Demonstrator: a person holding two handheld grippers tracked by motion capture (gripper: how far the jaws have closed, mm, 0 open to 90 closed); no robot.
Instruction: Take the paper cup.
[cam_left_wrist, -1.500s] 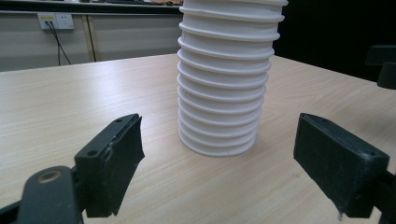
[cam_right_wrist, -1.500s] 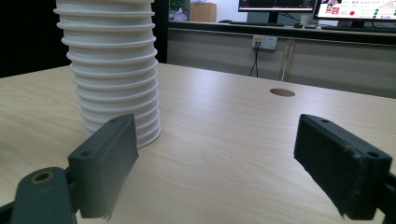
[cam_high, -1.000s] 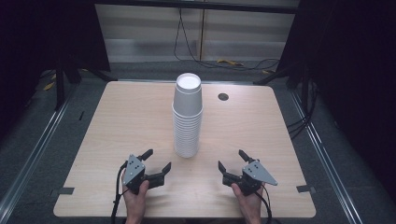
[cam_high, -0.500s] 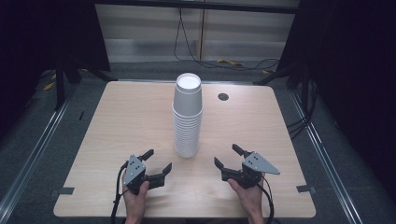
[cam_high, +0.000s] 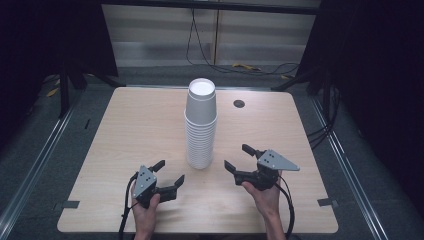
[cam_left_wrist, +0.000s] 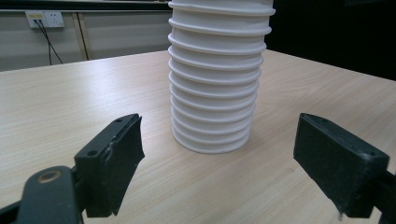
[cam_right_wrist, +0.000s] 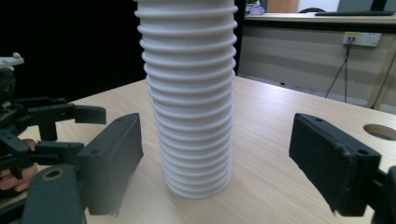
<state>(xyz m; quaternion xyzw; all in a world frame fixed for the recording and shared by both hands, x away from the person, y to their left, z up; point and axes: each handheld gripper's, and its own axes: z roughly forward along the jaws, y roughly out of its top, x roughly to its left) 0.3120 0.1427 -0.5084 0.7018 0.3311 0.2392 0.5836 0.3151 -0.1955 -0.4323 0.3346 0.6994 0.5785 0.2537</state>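
Both grippers are released, jaws spread with nothing between them. Left gripper (cam_high: 166, 175) rests at seven o'clock of the stack of cups (cam_high: 201, 125), right gripper (cam_high: 241, 158) at four o'clock, raised off the tabletop (cam_high: 125, 130). That stack stands upright mid-tabletop, apart from both; a round hole (cam_high: 239, 104) lies at one o'clock.

1. Stack of cups (cam_high: 201, 125): plain white, ribbed look from the stacked rims.
2. Desk (cam_high: 125, 130): pale wood grain, light beige.
3. Left gripper (cam_high: 167, 176) and right gripper (cam_high: 240, 157): black jaws, grey top plates.
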